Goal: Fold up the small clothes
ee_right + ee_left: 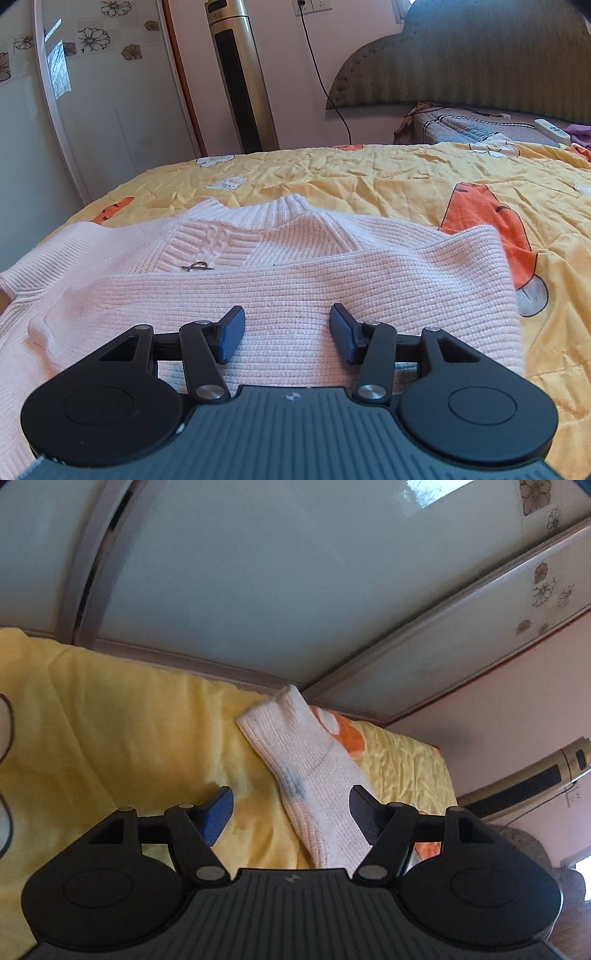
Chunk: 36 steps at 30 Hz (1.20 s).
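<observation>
On a yellow bedspread [369, 177], I hold my right gripper [287, 334] low over a pink knit sweater [295, 266], jaws parted and gripping nothing. My left gripper [291, 812], jaws wide and empty, frames the sleeve [306, 760] lying at the far left. To fold well, I judge I should pinch the sleeve near its cuff and lay it flat across the body.

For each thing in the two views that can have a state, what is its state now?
Sweater: lies on the bedspread, partly folded, one part laid across the front.
Sleeve: stretched out over the bedspread, between the left fingers but not gripped.
Left gripper: open.
Right gripper: open, above the sweater.
Bedspread: spread out, wrinkled.
</observation>
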### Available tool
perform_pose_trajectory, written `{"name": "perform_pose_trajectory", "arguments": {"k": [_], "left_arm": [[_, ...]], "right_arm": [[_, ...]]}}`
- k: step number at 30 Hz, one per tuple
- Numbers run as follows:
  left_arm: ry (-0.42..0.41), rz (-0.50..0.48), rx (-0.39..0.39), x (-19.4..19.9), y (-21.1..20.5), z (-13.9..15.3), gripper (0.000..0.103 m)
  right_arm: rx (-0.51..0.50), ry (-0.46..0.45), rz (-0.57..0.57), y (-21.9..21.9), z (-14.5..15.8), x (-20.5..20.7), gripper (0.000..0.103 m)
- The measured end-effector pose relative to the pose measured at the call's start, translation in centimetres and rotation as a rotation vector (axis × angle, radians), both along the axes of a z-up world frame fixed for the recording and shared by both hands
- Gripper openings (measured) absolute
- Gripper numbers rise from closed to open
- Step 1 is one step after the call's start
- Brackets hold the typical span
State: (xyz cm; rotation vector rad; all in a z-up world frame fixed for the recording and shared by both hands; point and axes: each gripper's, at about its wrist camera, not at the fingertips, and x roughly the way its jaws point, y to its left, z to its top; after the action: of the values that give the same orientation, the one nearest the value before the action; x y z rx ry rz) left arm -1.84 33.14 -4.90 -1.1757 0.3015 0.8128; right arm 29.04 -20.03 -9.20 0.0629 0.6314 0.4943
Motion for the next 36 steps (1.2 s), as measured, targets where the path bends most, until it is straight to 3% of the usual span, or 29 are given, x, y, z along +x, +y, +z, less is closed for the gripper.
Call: {"name": "perform_pose_trajectory", "arguments": {"k": [5,7,9,10,11,15,16,18,20,23,25,28,30,36], "left_arm": [[0.038,0.041,0.036,1.8,2.1,-0.4,0.055],[0.030,0.036,0.030,2.6,2.7,-0.6,0.055],[0.047,0.002,0.045,3.7,2.8,-0.4,0.035],[0.064,-0.027,0.060,4.1,2.6,-0.3,0.015],[0.091,-0.035,0.086,4.6,2.3,-0.1,0.007],[0.239,0.028,0.310,6.5,-0.6,2.3,0.007],[0.255,0.027,0.404,7.5,-2.3,3.5,0.007],[0.205,0.001,0.567,9.4,-6.0,5.6,0.007],[0.140,-0.105,0.739,12.3,-11.4,7.4,0.007],[0.148,-0.361,0.956,17.2,-20.9,7.5,0.007],[0.144,-0.566,0.929,19.6,-25.8,5.8,0.007],[0.184,-0.786,0.793,22.2,-30.0,2.2,0.007],[0.209,-0.833,0.681,23.2,-30.5,-0.2,0.007],[0.057,-0.837,0.551,21.1,-28.7,-1.8,0.008]], "right_arm": [[0.013,0.004,-0.001,-0.2,0.0,0.0,0.055],[0.018,0.005,-0.001,-0.2,0.0,0.0,0.055],[0.026,0.007,0.000,-0.3,0.0,0.1,0.056],[0.031,0.009,0.001,-0.4,0.0,0.1,0.056],[0.037,0.011,0.002,-0.5,0.0,0.1,0.057],[0.068,0.021,0.008,-0.9,0.0,0.2,0.059],[0.072,0.022,0.008,-0.9,-0.1,0.3,0.059],[0.075,0.023,0.008,-0.9,-0.1,0.3,0.059],[0.076,0.020,0.014,-0.9,-0.1,0.3,0.060],[0.076,0.020,0.014,-0.9,0.0,0.3,0.060],[0.080,0.021,0.014,-1.0,0.0,0.3,0.060],[0.090,0.025,0.014,-1.0,0.0,0.4,0.060],[0.098,0.028,0.013,-1.1,0.0,0.4,0.060],[0.129,0.040,0.015,-1.6,-0.1,0.6,0.060]]}}
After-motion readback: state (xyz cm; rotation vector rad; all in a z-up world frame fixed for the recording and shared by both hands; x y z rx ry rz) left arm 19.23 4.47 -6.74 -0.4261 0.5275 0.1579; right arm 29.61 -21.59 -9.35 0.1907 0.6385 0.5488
